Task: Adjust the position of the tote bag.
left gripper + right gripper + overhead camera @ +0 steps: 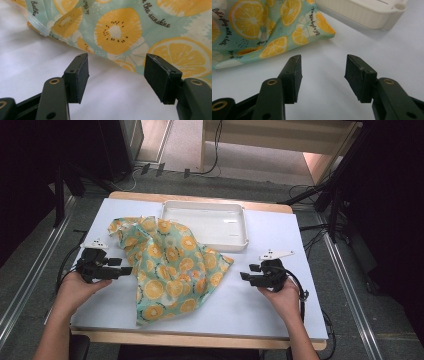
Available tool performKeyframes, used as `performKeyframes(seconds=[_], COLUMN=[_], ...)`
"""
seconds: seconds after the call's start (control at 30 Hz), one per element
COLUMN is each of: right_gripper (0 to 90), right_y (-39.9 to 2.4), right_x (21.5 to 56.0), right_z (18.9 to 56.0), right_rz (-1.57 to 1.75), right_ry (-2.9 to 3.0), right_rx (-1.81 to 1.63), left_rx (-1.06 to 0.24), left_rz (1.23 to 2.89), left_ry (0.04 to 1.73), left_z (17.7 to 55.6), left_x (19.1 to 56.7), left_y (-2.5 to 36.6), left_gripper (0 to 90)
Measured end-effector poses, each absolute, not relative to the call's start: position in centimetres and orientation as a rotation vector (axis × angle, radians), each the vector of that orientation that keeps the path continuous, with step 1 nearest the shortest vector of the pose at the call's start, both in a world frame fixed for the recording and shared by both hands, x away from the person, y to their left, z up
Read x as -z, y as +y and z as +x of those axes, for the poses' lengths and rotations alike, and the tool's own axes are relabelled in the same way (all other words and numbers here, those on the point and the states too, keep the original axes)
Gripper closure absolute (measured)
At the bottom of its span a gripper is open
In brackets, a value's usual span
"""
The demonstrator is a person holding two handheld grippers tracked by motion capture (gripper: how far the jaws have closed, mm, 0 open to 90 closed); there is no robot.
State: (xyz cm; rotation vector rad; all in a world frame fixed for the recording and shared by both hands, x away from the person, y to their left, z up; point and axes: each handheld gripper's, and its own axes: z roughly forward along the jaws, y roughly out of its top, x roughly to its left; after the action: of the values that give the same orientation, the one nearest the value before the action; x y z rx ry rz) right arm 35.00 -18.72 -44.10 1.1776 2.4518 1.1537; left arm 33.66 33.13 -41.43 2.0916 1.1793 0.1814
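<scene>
Risk entry: lemon-print cloth [167, 270] crumpled mid-table, overlapping white tray [235, 240]; left gripper [116, 75] and right gripper [323, 75] gaping, empty, beside opposite edges; single-layer pinch likely to drag, bunch fabric.

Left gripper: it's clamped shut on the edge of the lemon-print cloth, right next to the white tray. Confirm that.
Not clamped. In the left gripper view the left gripper has its jaws open, nothing between them, just short of the lemon-print cloth. The white tray does lie beside the cloth.
</scene>
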Motion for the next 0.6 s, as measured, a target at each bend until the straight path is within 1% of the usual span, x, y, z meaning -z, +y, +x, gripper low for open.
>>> performKeyframes(seconds=[0.1, 0.3, 0.6], right_gripper=[47.8, 47.3, 47.2], right_y=[-18.62, -18.48, -18.37], right_x=[44.02, 43.81, 44.01], right_z=[34.92, 34.79, 35.0], right_rz=[1.17, 1.173, 1.183], right_ry=[2.449, 2.445, 2.449], right_rx=[-1.155, -1.163, -1.157], left_rx=[-0.14, -0.168, -0.168], left_rz=[2.073, 2.061, 2.051], left_ry=[1.179, 1.181, 1.211], left_z=[33.64, 33.57, 33.45], left_x=[41.15, 40.94, 40.79], left_y=[33.24, 33.34, 33.61], left_gripper=[37.5, 37.3, 34.4])
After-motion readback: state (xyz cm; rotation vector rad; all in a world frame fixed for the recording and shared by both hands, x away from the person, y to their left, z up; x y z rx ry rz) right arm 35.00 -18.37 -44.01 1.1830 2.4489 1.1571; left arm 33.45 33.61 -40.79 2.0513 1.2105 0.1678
